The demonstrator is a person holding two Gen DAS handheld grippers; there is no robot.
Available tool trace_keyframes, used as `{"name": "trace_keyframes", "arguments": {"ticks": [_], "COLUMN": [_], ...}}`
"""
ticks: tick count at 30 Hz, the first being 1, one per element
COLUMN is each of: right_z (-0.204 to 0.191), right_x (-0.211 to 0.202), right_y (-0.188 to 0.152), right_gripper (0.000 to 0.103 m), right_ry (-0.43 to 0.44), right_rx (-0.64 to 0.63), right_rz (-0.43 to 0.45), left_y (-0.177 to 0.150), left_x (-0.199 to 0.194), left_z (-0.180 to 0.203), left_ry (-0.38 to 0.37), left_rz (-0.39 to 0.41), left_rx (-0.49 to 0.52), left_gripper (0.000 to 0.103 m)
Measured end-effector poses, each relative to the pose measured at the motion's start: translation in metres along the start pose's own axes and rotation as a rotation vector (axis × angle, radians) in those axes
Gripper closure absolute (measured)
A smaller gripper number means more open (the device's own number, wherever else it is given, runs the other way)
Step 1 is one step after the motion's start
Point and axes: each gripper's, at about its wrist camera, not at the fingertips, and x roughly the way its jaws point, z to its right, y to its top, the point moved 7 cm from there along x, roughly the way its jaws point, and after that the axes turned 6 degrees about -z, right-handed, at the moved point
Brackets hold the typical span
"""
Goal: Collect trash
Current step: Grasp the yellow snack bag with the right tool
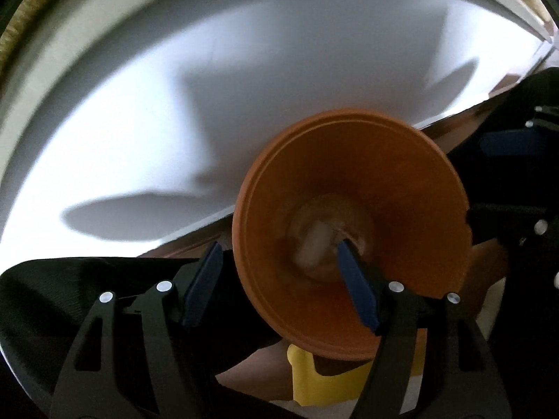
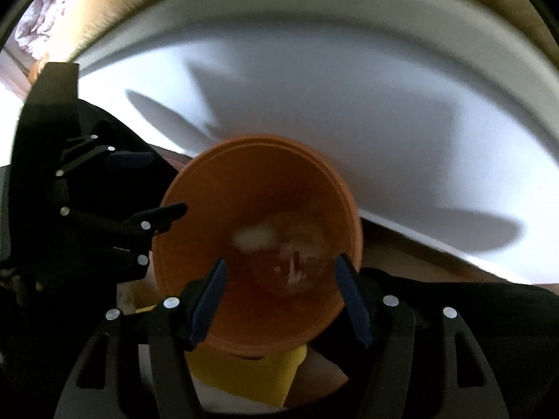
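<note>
An orange bin (image 1: 401,181) stands below both grippers, and I look down into its mouth. Pale scraps of trash (image 1: 314,241) lie blurred at its bottom, also seen as trash (image 2: 258,235) in the right wrist view. My left gripper (image 1: 279,246) is open. One of its fingers is outside the bin's near-left rim and the other hangs inside the bin, with neither pad pressing on the wall. My right gripper (image 2: 281,262) is open over the same bin (image 2: 209,209), with nothing held between its pads.
A white tabletop (image 1: 209,104) runs close behind the bin, its edge just past the rim. A yellow object (image 1: 314,380) sticks out from under the bin. Dark fabric (image 1: 70,296) lies at the left. The left gripper's black frame (image 2: 104,216) crowds the bin's left side.
</note>
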Motion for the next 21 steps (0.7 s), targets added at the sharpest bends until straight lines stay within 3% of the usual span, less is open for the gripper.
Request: {"name": "trace_keyframes", "arguments": {"ticks": [6, 12, 16, 21], "right_z": [0.007, -0.001, 0.001, 0.018], "right_x": [-0.049, -0.108, -0.159, -0.201], "right_y": [-0.011, -0.011, 0.012, 0.063], "right_gripper": [0.040, 0.040, 0.040, 0.040], "right_ry": [-0.023, 0.004, 0.019, -0.068], "right_rx": [-0.024, -0.063, -0.093, -0.146], "right_rz": [0.070, 0.178, 0.297, 0.400], "left_y": [-0.006, -0.008, 0.004, 0.027], "left_x": [-0.036, -0.100, -0.139, -0.186], "left_z": [0.018, -0.001, -0.008, -0.014], "left_ry": [0.010, 0.002, 0.014, -0.002], "left_rz": [0.078, 0.223, 0.342, 0.457], "left_rx": [0.033, 0.006, -0.023, -0.081], "left_gripper": [0.036, 0.036, 0.028, 0.025]}}
